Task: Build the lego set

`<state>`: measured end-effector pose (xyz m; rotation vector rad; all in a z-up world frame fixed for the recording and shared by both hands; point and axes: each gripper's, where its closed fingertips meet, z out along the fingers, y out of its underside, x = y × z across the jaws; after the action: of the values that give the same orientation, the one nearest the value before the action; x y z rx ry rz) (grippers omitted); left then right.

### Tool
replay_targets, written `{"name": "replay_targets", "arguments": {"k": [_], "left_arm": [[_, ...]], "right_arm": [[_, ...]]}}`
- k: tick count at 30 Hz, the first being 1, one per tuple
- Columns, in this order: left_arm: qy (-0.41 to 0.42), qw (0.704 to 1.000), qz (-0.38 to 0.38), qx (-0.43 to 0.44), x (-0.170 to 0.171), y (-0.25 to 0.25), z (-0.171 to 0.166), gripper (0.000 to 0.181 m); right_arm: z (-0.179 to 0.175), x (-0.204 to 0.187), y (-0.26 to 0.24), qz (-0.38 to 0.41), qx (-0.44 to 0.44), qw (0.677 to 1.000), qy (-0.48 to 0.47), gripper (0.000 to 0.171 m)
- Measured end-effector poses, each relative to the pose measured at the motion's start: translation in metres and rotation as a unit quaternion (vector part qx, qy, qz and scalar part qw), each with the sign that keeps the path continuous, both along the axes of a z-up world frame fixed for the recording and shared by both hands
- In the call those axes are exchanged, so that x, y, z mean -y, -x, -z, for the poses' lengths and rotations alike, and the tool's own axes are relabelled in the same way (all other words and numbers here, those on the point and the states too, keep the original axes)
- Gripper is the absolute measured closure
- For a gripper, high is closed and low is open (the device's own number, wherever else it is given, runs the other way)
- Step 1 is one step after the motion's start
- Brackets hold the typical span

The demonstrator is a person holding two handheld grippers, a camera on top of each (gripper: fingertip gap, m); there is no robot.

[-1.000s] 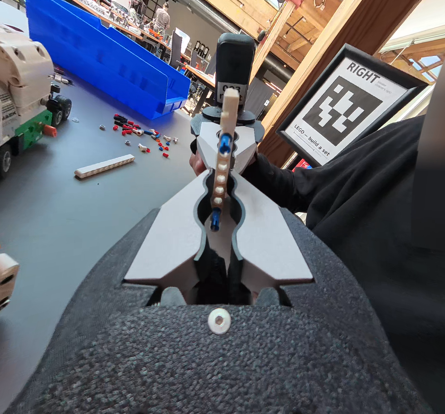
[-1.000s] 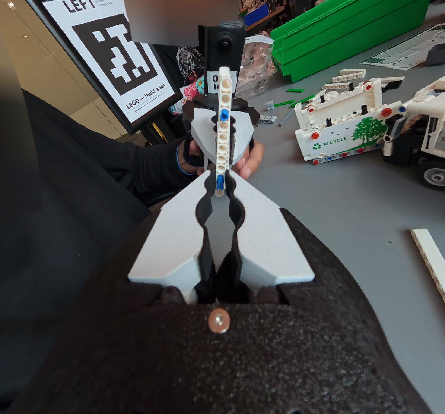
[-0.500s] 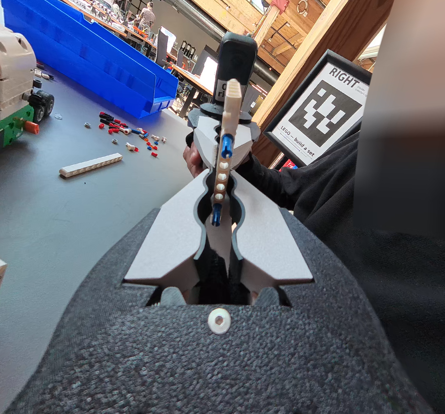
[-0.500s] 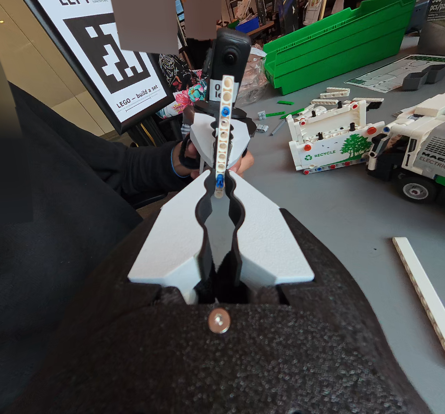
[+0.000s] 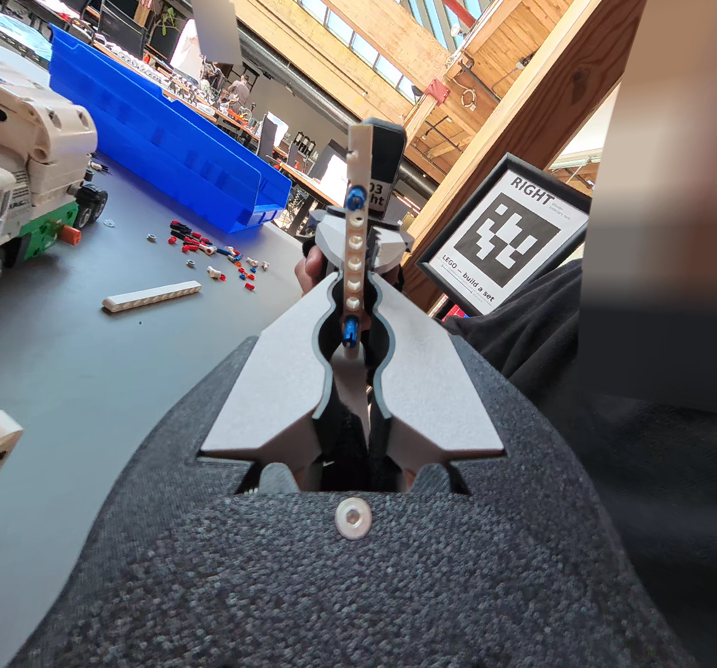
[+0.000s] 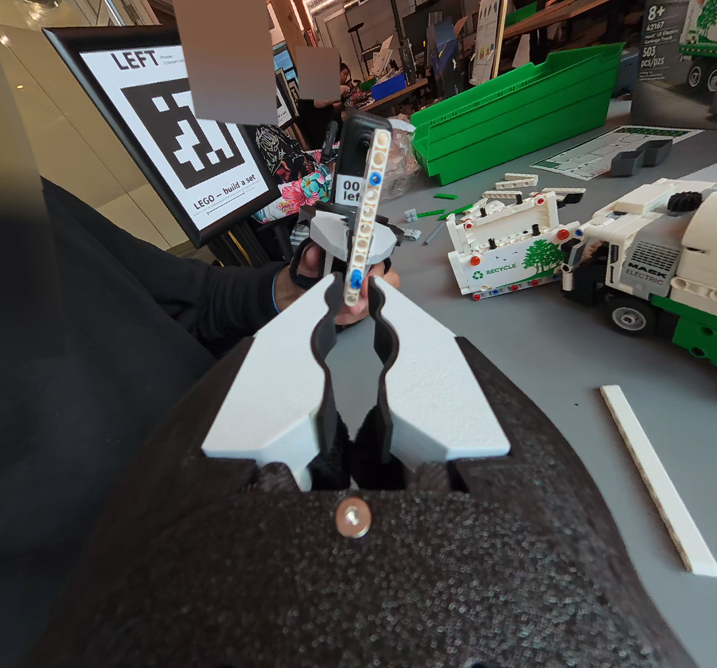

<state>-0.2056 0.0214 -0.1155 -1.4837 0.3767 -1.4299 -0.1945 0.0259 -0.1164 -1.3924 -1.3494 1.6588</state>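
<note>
The left tool [image 5: 354,292] is closed on the lower end of a white holed beam [image 5: 356,238] with two blue pins, held upright above the grey tabletop [image 5: 97,358]. The right tool [image 6: 355,292] stands slightly open about the same beam's [image 6: 366,218] end, its pads seemingly just clear. A second white beam [image 5: 152,296] lies on the tabletop, far left, near scattered small parts [image 5: 217,247]
</note>
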Motion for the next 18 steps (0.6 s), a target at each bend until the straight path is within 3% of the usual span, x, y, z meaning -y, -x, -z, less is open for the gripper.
{"name": "replay_targets", "arguments": {"k": [18], "left_arm": [[-0.016, 1.0, -0.009, -0.019, 0.004, -0.008, 0.001, 0.177]], "right_arm": [[0.006, 0.007, 0.0, -0.019, 0.009, 1.0, -0.004, 0.169]]}}
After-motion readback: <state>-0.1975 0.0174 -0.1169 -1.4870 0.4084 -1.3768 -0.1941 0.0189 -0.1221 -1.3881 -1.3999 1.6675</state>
